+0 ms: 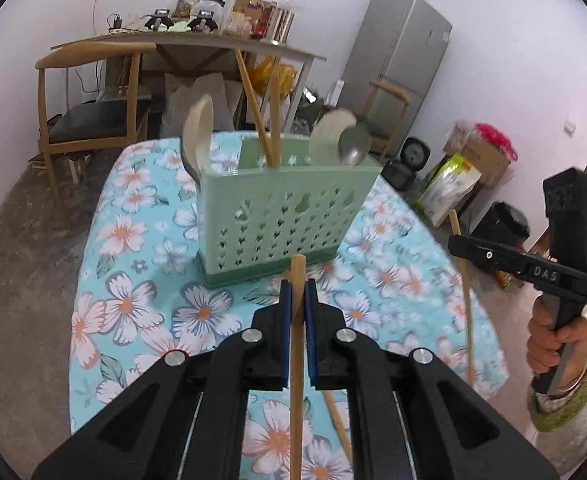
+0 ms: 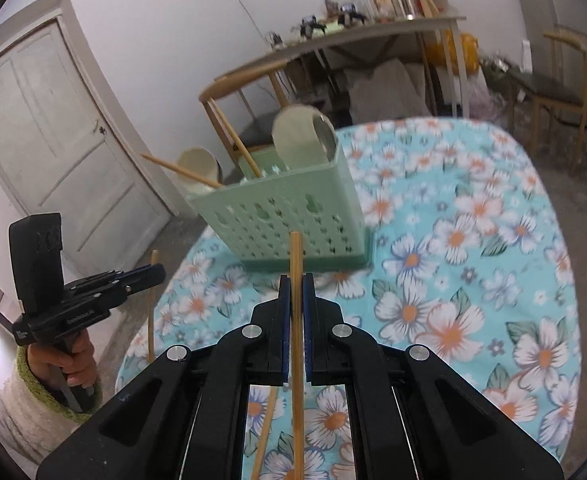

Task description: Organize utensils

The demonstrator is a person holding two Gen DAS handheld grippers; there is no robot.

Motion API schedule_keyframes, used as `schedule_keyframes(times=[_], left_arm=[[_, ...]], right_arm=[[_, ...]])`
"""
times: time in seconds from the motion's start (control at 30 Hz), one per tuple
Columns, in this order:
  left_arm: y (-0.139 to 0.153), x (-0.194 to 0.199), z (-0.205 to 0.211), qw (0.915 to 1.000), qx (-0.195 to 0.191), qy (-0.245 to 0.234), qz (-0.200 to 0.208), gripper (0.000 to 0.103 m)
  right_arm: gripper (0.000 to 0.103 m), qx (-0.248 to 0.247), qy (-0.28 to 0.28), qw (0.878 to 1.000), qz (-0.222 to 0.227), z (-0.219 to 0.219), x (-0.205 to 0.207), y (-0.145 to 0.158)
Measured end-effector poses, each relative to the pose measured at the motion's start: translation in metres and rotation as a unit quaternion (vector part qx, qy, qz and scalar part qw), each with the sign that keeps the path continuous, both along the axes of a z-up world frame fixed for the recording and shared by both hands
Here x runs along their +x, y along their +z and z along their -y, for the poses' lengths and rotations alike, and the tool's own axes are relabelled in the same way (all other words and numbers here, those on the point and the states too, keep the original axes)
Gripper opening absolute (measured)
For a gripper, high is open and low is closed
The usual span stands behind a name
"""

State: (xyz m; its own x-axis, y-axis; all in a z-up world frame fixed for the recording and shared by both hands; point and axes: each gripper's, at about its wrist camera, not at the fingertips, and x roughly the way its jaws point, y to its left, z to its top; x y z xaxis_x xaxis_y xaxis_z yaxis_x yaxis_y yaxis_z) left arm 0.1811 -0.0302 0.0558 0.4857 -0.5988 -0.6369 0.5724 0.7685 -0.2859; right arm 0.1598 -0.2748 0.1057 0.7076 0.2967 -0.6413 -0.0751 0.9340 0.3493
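A green perforated utensil holder stands on the floral table; it also shows in the right wrist view. It holds two chopsticks, pale spoons and a metal spoon. My left gripper is shut on a wooden chopstick, held upright just in front of the holder. My right gripper is shut on another chopstick, also in front of the holder. Each gripper shows in the other's view, the right and the left. One more chopstick lies on the table below.
The table has a blue flowered cloth and a rounded edge. Wooden chairs and a cluttered desk stand behind. A fridge and boxes are at the right, a door at the left.
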Motion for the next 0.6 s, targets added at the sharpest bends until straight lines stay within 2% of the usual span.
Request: schedule_keyframes(times=[0.3, 0.6], left_arm=[[0.032, -0.022, -0.017, 0.9996, -0.013, -0.002, 0.025, 0.006], [0.09, -0.042, -0.018, 0.9936, -0.03, -0.007, 0.109, 0.006]], right_arm=[[0.004, -0.018, -0.005, 1.0, 0.023, -0.008, -0.012, 0.016], [0.004, -0.026, -0.009, 0.999, 0.035, -0.006, -0.02, 0.025]])
